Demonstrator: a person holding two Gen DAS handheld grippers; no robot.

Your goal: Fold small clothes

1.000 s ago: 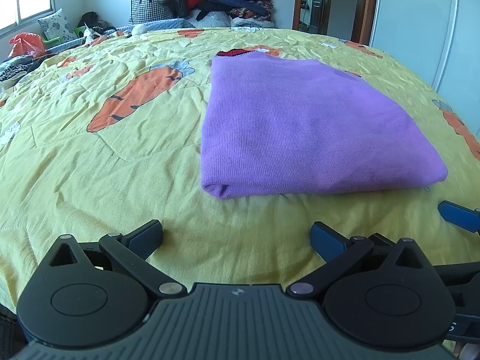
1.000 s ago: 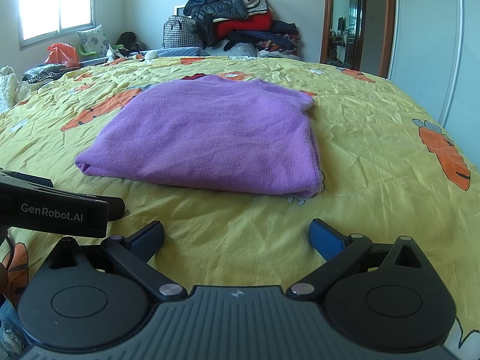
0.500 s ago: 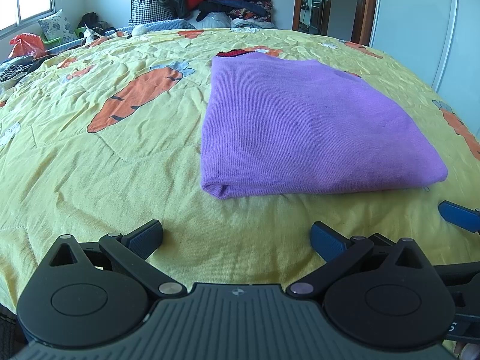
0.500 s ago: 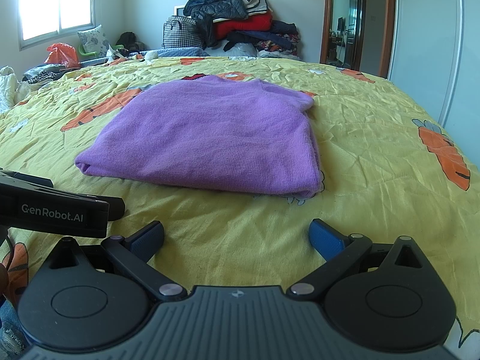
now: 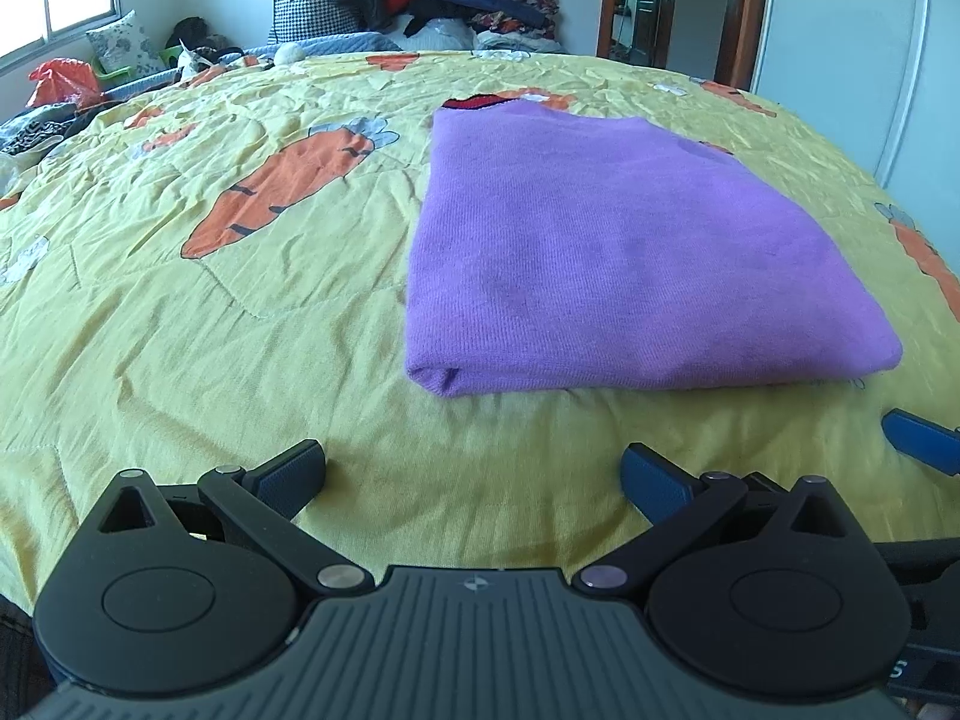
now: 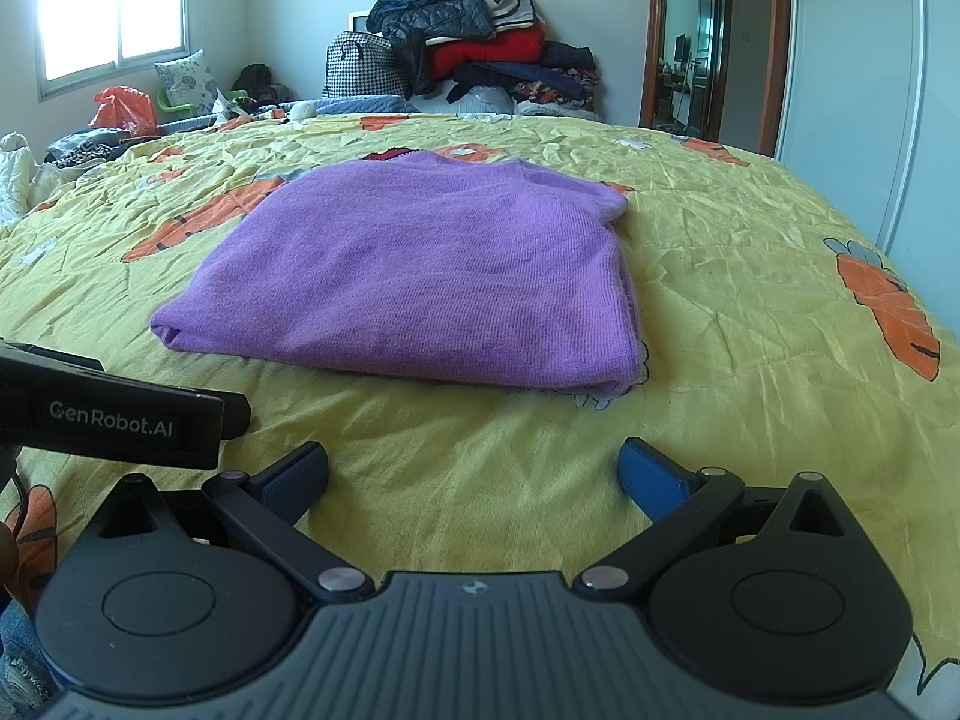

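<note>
We hold the left tool (image 5: 474, 468) with its fingers spread wide apart and empty, low over the bed (image 5: 180, 324) just short of the purple sweater (image 5: 612, 264), in front of that garment's near left corner. The right tool (image 6: 474, 468) is likewise spread and gripping nothing, facing the sweater's near edge from just in front of it; the left tool's body shows beside it at the frame's left. The sweater (image 6: 420, 276) lies on the yellow carrot-print bedspread as a flat, squared packet, its rolled fold edge nearest us and a red strip showing at its far end. We judge the folding largely done. If another fold is wanted, the next move calls for each tool to close on a near corner and carry it toward the sweater's far edge.
</note>
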